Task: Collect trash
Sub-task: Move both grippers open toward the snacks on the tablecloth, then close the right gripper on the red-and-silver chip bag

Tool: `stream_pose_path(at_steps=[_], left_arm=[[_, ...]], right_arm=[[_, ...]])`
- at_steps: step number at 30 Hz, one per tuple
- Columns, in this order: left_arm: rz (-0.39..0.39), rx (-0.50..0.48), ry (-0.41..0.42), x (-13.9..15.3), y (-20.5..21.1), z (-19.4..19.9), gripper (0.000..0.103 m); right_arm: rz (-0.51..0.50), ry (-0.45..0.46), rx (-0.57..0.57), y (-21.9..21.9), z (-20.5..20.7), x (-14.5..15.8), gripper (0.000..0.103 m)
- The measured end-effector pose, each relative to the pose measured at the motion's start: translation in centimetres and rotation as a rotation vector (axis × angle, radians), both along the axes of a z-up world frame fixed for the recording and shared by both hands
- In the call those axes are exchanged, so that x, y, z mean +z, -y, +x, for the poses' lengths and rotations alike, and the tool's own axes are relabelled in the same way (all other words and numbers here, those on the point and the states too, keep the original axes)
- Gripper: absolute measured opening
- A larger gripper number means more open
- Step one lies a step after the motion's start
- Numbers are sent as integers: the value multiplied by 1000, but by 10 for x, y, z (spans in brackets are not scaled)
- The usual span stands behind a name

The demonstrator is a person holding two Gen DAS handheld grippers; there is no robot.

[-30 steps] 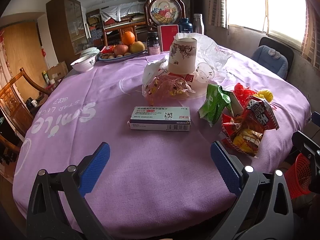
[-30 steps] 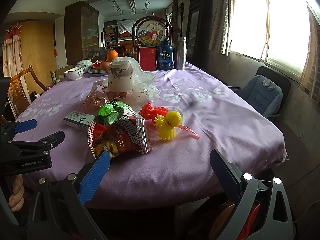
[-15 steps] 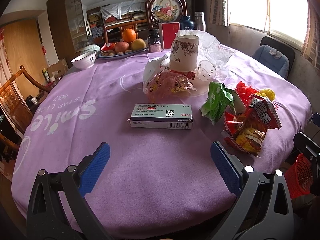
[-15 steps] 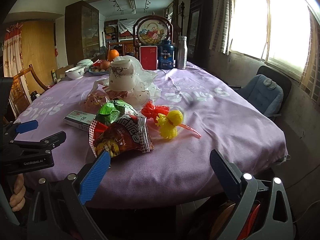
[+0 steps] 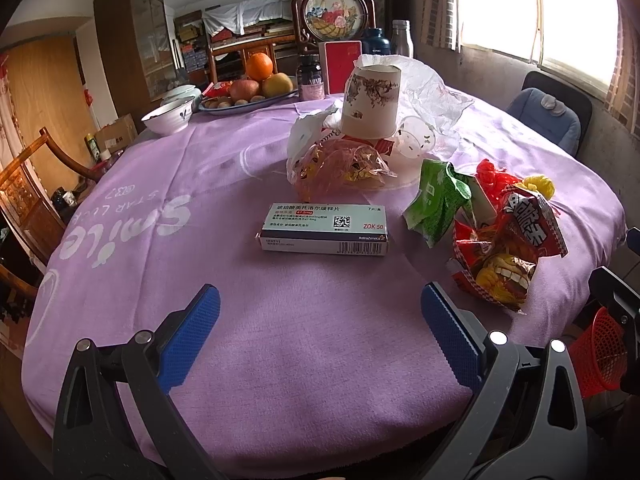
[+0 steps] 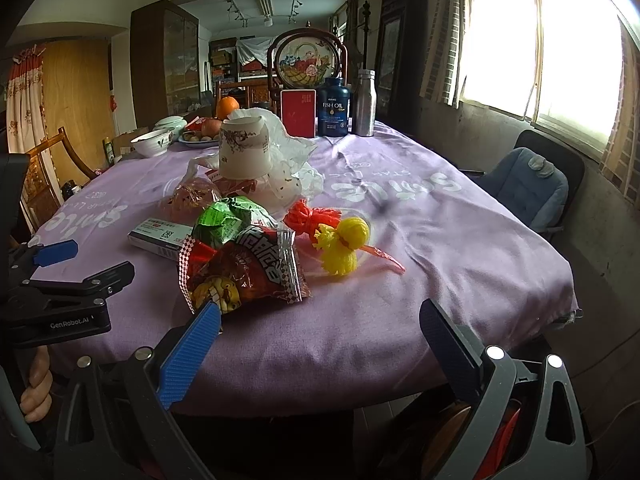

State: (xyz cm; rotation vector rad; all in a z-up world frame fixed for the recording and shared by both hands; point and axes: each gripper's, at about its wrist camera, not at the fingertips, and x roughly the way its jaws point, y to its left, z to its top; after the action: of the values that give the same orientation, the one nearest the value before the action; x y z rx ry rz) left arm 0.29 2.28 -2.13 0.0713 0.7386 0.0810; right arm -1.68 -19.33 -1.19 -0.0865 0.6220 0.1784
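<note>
Under the right gripper [image 6: 320, 332], gaping like the left gripper [image 5: 320, 332], only its view shows yellow netting [image 6: 344, 246].

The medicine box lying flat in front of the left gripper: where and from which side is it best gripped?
Probably across its narrow depth, at mid-length, from above and the near side. The medicine box lies flat with its long edge facing the open left gripper, and the cloth around it is bare. The fingers would need turning.
</note>
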Motion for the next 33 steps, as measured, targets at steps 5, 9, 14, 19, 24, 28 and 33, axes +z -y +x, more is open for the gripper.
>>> stream_pose_path(at_steps=[5,9,14,19,24,28,33], left_arm=[[-1,3,-4,-1,-1,1,97],[0,3,-7,-2,-1,2,97],[-19,3,-31,-6,-7,9,97],[-79,8,-87,-12,-27,20,97],[-105,36,-110,-14,-49,29,97],[-125,69,-117,-11,-68,36,97],[-138,65,-127,-12,-76,43,97]], right_arm=[[-3,-7,0,-1,1,-1,97],[-10,-7,1,-2,1,-2,97],[-13,-8,2,-2,4,-4,97],[-17,-39,17,-2,9,-11,97],[-51,-140,58,-8,23,-23,97],[-6,-152,106,-25,42,-36,97],[35,-174,140,-44,65,-43,97]])
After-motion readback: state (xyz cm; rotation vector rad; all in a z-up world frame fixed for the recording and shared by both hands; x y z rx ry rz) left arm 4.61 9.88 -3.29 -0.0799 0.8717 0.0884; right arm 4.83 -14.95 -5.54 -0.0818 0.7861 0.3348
